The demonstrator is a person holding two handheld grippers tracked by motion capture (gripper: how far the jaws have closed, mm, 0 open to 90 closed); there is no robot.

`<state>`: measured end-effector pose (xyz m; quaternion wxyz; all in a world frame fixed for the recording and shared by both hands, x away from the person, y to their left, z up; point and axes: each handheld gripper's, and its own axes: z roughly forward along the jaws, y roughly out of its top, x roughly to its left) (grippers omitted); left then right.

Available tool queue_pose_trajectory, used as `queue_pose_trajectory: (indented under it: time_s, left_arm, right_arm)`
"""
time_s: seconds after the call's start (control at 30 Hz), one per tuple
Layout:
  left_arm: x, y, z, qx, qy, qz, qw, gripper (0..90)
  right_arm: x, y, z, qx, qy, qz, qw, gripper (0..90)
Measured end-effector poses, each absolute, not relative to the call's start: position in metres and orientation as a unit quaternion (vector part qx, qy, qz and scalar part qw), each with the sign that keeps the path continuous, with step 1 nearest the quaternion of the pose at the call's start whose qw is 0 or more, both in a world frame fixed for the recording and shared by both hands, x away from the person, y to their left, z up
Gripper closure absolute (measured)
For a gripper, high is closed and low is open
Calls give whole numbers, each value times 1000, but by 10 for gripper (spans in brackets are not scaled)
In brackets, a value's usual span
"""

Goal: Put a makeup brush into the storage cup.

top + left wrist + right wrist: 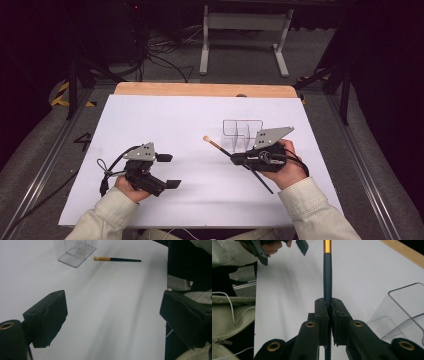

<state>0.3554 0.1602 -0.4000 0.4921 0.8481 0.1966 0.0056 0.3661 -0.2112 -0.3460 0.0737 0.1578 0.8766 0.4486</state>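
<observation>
While my right gripper [243, 159] clamps makeup brush [220, 147] mid-handle, brush sits above white table [165, 120], bristle tip toward my left. Judge it light, stiff, thin, smooth handle, could swivel; grip near middle fine. My left gripper [169, 171] jaws wide, holding nothing. Clear plastic organizer [242, 131] just behind right gripper; thin walls could snag the tip.
</observation>
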Motion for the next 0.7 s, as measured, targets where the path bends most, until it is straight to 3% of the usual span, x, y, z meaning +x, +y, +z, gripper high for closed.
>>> queue_pose_trajectory:
  time_s: [0.7]
  left_arm:
    - [360, 175, -418, 825, 223, 33, 518, 24]
  right_arm:
    - [385, -218, -344, 236, 804, 529, 135, 841]
